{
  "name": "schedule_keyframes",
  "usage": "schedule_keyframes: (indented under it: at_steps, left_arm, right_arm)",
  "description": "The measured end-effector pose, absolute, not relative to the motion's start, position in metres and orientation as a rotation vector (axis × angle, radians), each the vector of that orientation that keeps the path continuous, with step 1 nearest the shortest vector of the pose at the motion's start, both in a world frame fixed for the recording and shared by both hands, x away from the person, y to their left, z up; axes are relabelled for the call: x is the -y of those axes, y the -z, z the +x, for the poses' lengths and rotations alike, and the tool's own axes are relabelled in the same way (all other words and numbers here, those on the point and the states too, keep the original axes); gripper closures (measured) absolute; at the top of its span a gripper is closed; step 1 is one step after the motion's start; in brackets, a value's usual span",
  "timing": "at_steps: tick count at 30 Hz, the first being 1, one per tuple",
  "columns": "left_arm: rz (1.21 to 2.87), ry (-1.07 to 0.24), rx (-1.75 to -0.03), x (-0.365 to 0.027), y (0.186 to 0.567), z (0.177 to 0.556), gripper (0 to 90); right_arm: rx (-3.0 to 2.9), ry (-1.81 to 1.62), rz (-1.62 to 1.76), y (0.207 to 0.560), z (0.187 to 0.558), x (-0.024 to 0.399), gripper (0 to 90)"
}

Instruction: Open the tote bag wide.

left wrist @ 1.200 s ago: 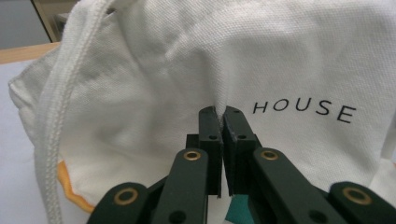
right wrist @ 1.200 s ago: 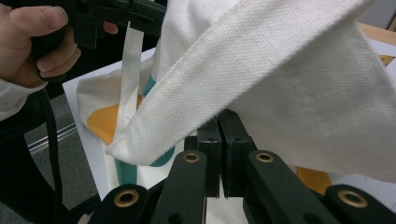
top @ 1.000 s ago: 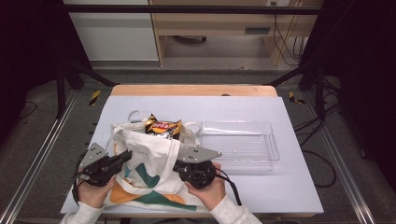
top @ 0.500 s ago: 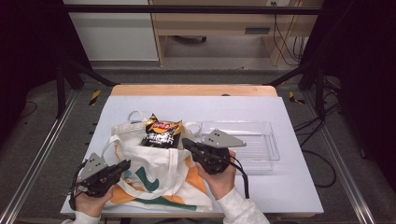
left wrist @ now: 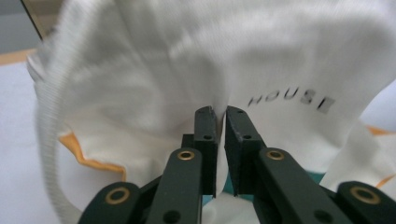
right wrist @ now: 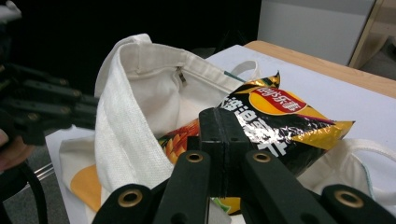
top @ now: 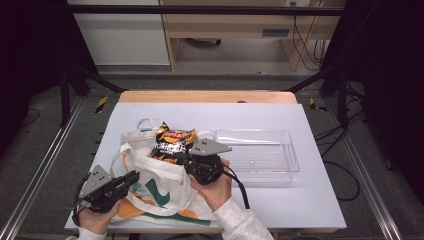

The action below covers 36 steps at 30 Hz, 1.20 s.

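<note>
My left claw (left wrist: 215, 122) pinches the tote bag (top: 155, 187) open; right claw (right wrist: 223, 140), clamping the chip bag (top: 172, 142), should push deeper.

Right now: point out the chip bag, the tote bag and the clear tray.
chip bag (right wrist: 275, 100), right gripper view, on the red and yellow logo.
tote bag (top: 155, 172), high view, on the white front panel.
clear tray (top: 260, 157), high view, on its bare floor.

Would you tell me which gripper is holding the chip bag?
The right gripper, jaws shut on the chip bag; the left gripper pinches the tote bag.
</note>
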<state>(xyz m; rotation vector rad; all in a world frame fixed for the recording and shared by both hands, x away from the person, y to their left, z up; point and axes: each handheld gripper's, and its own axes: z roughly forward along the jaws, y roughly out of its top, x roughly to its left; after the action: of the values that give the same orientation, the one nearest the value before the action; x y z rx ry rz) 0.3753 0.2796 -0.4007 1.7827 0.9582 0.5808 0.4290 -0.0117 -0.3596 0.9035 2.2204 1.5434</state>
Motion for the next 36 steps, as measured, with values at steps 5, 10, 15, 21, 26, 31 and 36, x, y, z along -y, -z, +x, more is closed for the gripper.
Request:
schedule_keyframes:
  at_steps: [5,10,15,21,26,31,36]
  left_arm:
    - [1.663,-0.624,-0.935,-0.29,0.371,0.371,81.4]
    - [1.65,-0.645,-0.915,-0.284,0.348,0.384,82.5]
    - [1.707,-0.633,-0.883,-0.26,0.329,0.41,82.7]
    - [1.816,-0.61,-0.892,-0.24,0.337,0.43,83.7]
    - [1.847,-0.579,-0.922,-0.243,0.352,0.432,88.1]
    - [1.889,-0.572,-0.942,-0.254,0.368,0.415,90.0]
    - [1.939,-0.549,-0.977,-0.262,0.388,0.404,90.0]
  right_arm:
    - [-2.235,-1.546,0.909,0.362,0.427,0.015,90.0]
    - [-2.292,-1.533,0.874,0.367,0.42,0.009,90.0]
    - [-2.361,-1.499,0.834,0.378,0.411,0.002,90.0]
    - [-2.429,-1.469,0.813,0.389,0.403,-0.004,90.0]
    - [-2.456,-1.447,0.804,0.396,0.399,-0.003,90.0]
    - [-2.477,-1.432,0.815,0.403,0.398,-0.001,90.0]
    - [-2.47,-1.418,0.818,0.403,0.4,0.001,90.0]
